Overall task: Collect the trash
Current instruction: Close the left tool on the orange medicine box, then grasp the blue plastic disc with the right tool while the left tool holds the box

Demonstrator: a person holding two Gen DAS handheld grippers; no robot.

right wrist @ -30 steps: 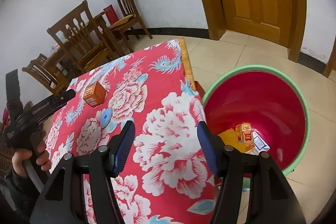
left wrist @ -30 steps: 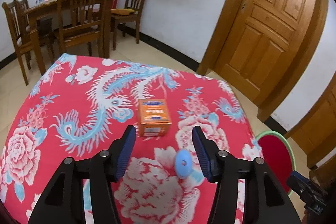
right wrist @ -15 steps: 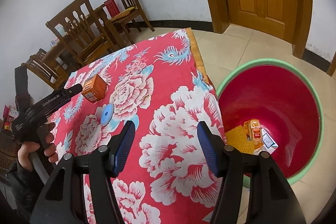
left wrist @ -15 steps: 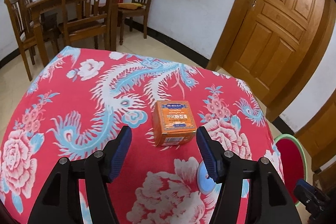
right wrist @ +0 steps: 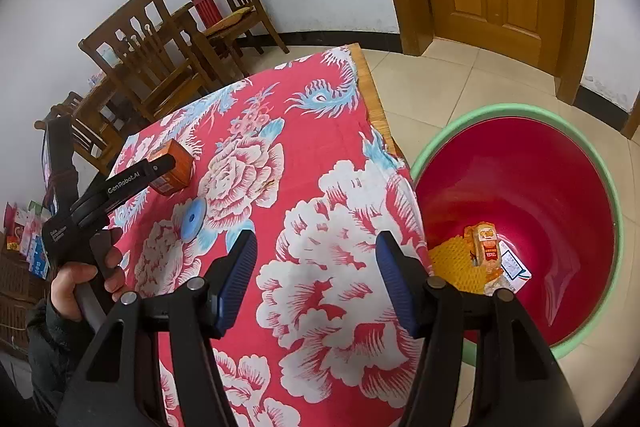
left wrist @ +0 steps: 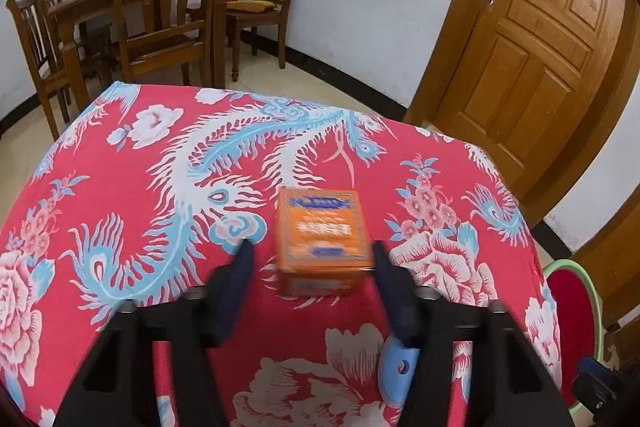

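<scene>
Orange box sits mid-table on the red cloth, between the closing left gripper pads, not yet squeezed. Looks like light, crushable cardboard; grip its flat sides gently. Right gripper half open, empty.
</scene>
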